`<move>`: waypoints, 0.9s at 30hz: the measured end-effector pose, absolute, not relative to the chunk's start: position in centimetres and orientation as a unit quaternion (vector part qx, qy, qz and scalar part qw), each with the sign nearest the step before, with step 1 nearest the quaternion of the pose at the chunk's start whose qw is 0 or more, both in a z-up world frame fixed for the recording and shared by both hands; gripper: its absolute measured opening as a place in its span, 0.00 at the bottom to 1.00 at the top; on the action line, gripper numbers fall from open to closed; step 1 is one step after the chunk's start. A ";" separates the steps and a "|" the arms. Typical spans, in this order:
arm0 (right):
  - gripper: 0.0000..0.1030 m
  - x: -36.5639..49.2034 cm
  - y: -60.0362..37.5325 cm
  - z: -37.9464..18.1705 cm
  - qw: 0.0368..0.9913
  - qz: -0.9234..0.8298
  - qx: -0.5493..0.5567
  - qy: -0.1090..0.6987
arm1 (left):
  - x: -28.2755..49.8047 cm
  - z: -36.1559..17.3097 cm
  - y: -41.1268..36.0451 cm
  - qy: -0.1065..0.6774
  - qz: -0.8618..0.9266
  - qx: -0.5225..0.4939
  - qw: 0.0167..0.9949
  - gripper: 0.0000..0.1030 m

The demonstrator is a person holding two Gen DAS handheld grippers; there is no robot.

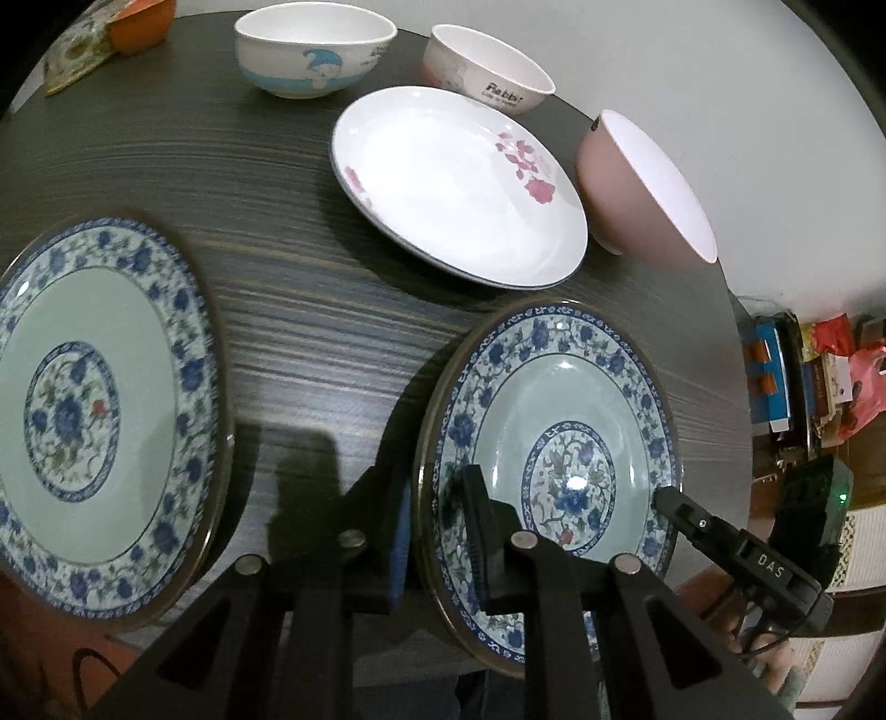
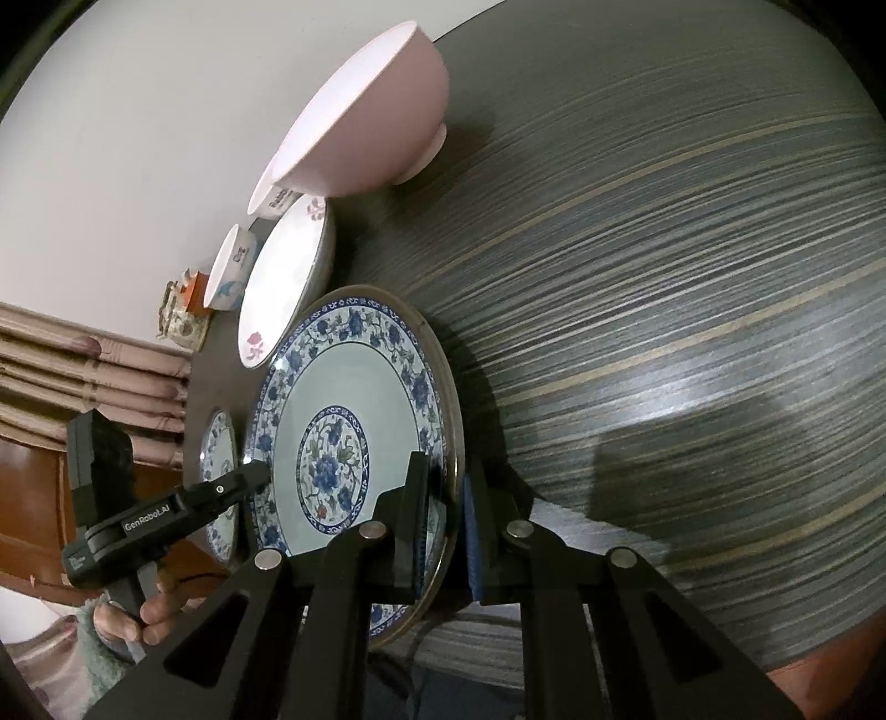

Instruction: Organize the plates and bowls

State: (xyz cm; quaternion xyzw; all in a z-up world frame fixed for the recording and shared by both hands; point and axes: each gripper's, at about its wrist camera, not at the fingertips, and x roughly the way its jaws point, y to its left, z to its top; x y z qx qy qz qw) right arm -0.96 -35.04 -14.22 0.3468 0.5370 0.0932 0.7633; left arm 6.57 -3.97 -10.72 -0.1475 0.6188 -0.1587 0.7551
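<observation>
A blue-and-white floral plate (image 1: 559, 443) is held between both grippers above the dark striped table (image 1: 310, 343). My left gripper (image 1: 437, 531) is shut on its near rim, one finger over and one under. My right gripper (image 2: 446, 531) is shut on the opposite rim of the same plate (image 2: 354, 421); its fingertip also shows in the left wrist view (image 1: 673, 501). A second matching floral plate (image 1: 94, 410) lies flat at the left. A white plate with pink flowers (image 1: 454, 183) lies beyond. A pink bowl (image 1: 637, 188), a white cartoon bowl (image 1: 310, 47) and a "Rabbi" bowl (image 1: 487, 69) stand at the back.
An orange bowl (image 1: 141, 25) sits on a patterned mat (image 1: 75, 52) at the far left corner. The table's right edge drops to a cluttered shelf (image 1: 803, 376). A white wall is behind the table. Curtains (image 2: 83, 365) hang beyond the table in the right wrist view.
</observation>
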 end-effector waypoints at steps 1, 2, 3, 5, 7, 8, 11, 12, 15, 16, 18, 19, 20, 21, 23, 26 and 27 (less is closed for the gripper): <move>0.12 -1.0 -34.9 -14.1 0.763 0.096 0.347 0.537 | 6.5 -10.6 -3.8 0.618 -0.159 -0.149 0.755 0.17; 0.12 -1.1 -34.8 -14.0 0.763 0.097 0.347 0.537 | 6.3 -10.5 -3.5 0.617 -0.158 -0.151 0.756 0.17; 0.12 -1.1 -34.6 -14.0 0.763 0.100 0.347 0.537 | 6.2 -10.3 -3.2 0.615 -0.157 -0.153 0.757 0.17; 0.12 -1.2 -34.3 -13.8 0.762 0.104 0.347 0.537 | 6.0 -9.9 -2.7 0.610 -0.154 -0.156 0.762 0.17; 0.12 -1.2 -33.9 -13.6 0.763 0.110 0.344 0.536 | 5.7 -9.6 -2.3 0.604 -0.151 -0.158 0.766 0.17; 0.12 -1.3 -33.6 -13.5 0.764 0.112 0.342 0.536 | 5.6 -9.4 -1.9 0.602 -0.150 -0.159 0.768 0.17; 0.12 -1.4 -32.8 -13.3 0.763 0.119 0.338 0.538 | 5.4 -8.9 -0.9 0.595 -0.149 -0.165 0.772 0.17; 0.12 -1.4 -32.5 -13.2 0.763 0.120 0.338 0.539 | 5.2 -8.8 -0.7 0.594 -0.149 -0.166 0.773 0.17; 0.13 -1.6 -31.8 -12.6 0.767 0.126 0.328 0.538 | 5.0 -8.4 0.0 0.592 -0.148 -0.171 0.774 0.17; 0.13 -1.6 -31.6 -12.4 0.767 0.127 0.327 0.537 | 4.9 -8.2 0.2 0.590 -0.149 -0.171 0.775 0.17; 0.13 -1.7 -31.3 -12.1 0.769 0.128 0.323 0.536 | 4.8 -7.8 0.7 0.586 -0.149 -0.174 0.777 0.17; 0.13 -1.7 -31.2 -11.9 0.770 0.129 0.323 0.535 | 4.7 -7.6 0.9 0.584 -0.149 -0.174 0.779 0.17; 0.13 -1.7 -31.1 -11.8 0.771 0.129 0.322 0.534 | 4.7 -7.3 1.2 0.581 -0.149 -0.175 0.780 0.17; 0.13 -1.7 -31.0 -11.6 0.772 0.130 0.321 0.533 | 4.6 -7.1 1.6 0.579 -0.148 -0.177 0.782 0.17; 0.13 -1.7 -30.6 -11.2 0.773 0.132 0.320 0.531 | 4.6 -6.8 2.4 0.575 -0.146 -0.181 0.784 0.17; 0.13 -1.5 -29.9 -10.6 0.776 0.137 0.315 0.529 | 4.6 -6.3 3.7 0.568 -0.140 -0.187 0.789 0.17; 0.13 -1.3 -29.6 -10.4 0.777 0.140 0.313 0.529 | 4.7 -6.2 4.2 0.566 -0.137 -0.189 0.791 0.17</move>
